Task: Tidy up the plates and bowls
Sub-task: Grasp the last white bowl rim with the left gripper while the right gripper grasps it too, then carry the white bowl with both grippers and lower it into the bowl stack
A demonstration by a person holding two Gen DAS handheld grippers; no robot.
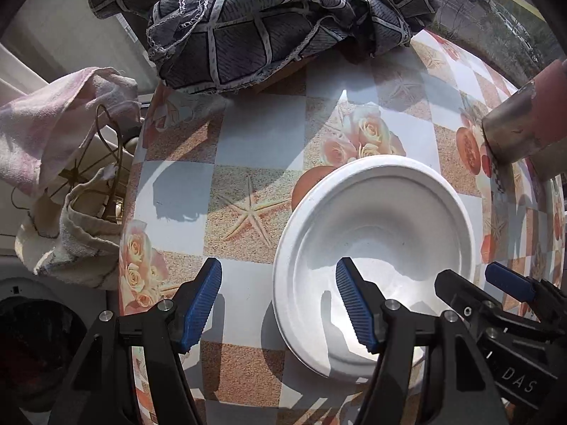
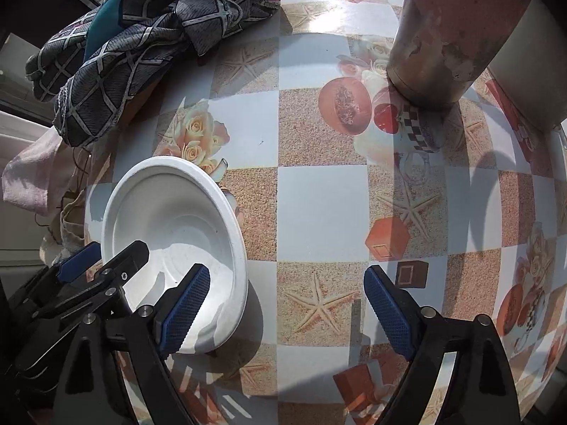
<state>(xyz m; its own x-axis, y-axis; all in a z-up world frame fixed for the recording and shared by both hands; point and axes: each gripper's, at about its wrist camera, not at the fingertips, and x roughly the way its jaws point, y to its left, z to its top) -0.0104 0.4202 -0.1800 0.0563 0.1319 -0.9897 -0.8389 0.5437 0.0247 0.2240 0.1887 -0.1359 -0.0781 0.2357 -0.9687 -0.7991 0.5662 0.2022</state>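
2 tongs, left tongs (image 1: 279,304) and right tongs (image 2: 287,306), both spread, flanking white bowl (image 1: 372,248) on bench (image 1: 255,138); guessing lining up for grab.

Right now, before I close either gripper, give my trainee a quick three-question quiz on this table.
1. True or false: the white bowl sits upright on the tablecloth.
2. Which gripper's finger overlaps the bowl: A) left gripper only, B) right gripper only, C) both?
3. Fill in: the heap at the table's far edge is a dark checked ____.

Key: 1 true. 2 C. 3 cloth. Both grippers are open and hold nothing.
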